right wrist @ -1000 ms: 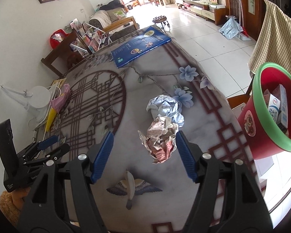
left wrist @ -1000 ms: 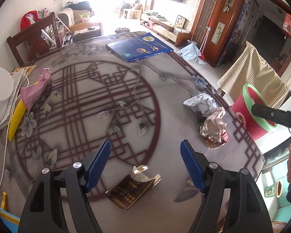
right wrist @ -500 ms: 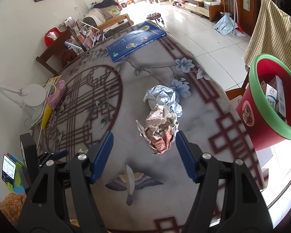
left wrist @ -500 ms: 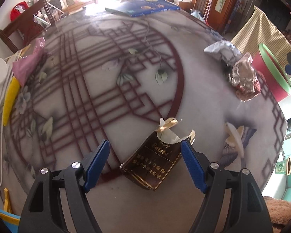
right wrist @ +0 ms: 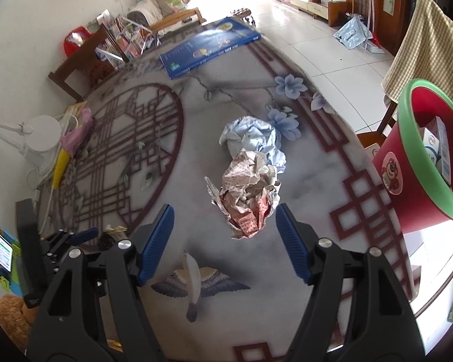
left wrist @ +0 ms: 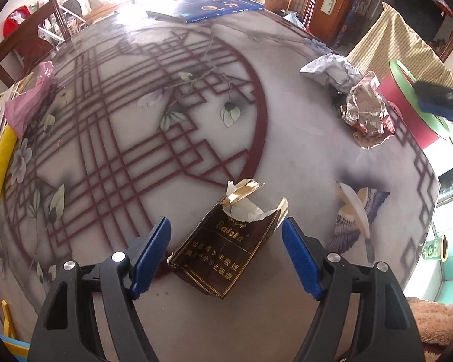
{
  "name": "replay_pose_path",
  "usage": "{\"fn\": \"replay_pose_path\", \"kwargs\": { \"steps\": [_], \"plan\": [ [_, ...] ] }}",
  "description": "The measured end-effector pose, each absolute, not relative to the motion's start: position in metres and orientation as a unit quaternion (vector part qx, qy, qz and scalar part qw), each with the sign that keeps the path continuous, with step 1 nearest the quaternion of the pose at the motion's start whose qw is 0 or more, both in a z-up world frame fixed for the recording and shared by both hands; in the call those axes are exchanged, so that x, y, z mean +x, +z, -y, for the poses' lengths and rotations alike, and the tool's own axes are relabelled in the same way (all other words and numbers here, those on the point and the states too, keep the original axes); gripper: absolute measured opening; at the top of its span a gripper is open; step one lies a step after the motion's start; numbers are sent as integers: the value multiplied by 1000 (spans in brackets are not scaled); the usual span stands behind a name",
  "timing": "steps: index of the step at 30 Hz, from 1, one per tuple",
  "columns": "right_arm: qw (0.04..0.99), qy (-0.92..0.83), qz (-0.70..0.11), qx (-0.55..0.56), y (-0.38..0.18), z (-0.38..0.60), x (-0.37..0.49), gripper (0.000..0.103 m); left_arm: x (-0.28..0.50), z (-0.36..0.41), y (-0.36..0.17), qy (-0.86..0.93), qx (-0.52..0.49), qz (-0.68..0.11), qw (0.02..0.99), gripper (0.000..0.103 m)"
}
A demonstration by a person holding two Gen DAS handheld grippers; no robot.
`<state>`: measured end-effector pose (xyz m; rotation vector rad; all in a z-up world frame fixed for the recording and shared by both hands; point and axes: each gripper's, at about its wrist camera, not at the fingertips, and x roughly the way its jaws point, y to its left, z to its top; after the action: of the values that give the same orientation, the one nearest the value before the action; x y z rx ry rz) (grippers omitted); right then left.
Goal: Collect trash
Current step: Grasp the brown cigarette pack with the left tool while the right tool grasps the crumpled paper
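Left wrist view: left gripper (left wrist: 225, 241) spread wide, torn brown cigarette pack (left wrist: 223, 255) lying flat on the table (left wrist: 302, 163) between the jaws, touching neither.

Right wrist view: right gripper (right wrist: 225, 242) spread wide, crumpled foil wrapper (right wrist: 246, 197) just ahead of the jaws, red bin (right wrist: 419, 166) right of it.

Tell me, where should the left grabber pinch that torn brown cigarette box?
Probably across the flat body of the cigarette box, one finger on each long side, coming down from above. It lies flat on the table, already between the open fingers of the left gripper. Its far end is torn and ragged, so the unbroken lower half should hold better.
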<state>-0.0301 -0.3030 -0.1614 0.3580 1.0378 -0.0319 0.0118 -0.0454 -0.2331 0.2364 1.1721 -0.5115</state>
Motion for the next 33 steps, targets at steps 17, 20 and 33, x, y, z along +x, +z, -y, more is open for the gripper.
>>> {"fn": "replay_pose_path", "kwargs": {
  "steps": [17,20,33],
  "plan": [
    [847,5,-515,133,-191,289,-3,36,9,44,-238,-233,117,-554,790,72],
    [850,10,-505,146,-180,288,-12,36,10,47,-243,-234,120,-559,787,72],
    [876,10,-461,140,-141,287,-30,36,17,60,-225,-230,128,-525,809,38]
  ]
}}
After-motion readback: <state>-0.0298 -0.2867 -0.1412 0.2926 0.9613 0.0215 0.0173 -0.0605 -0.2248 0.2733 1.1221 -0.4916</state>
